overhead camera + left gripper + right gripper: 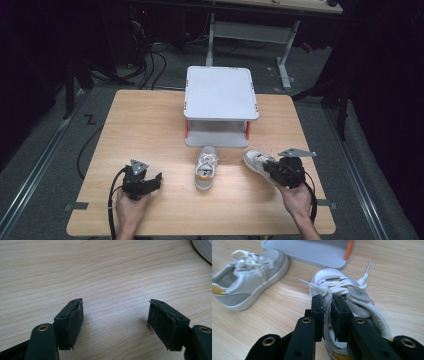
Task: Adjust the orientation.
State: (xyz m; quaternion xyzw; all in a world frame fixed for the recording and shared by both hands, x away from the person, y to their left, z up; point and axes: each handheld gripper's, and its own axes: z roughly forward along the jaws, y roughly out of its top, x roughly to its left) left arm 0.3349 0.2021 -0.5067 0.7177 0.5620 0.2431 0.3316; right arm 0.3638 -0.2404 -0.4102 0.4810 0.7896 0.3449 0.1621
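**Right gripper pinches one sneaker, left gripper waits wide open**

From the high view we see a wooden table (150,125) with a grey two-tier stand (220,95) at its far middle. Just in front of the stand lies one white sneaker (205,167), toe toward the stand, with a yellow patch at its heel. A second sneaker (256,161) lies to its right, apart from it; the right gripper (272,170) covers its rear half, so we make out only the toe end there.

In the right gripper view the jaws stand nearly together, clamped on the side wall of that second sneaker near its tongue. The right gripper (327,312) hides the heel; the laces and toe show beyond it. The other sneaker is blurred at the upper left, and the stand's base is cut off at the top.

The left gripper (150,180) rests near the table's front left. In its own view the jaws stand wide apart over bare wood, holding nothing, and a ribbed white sole edge (203,250) is cut off at the corner.
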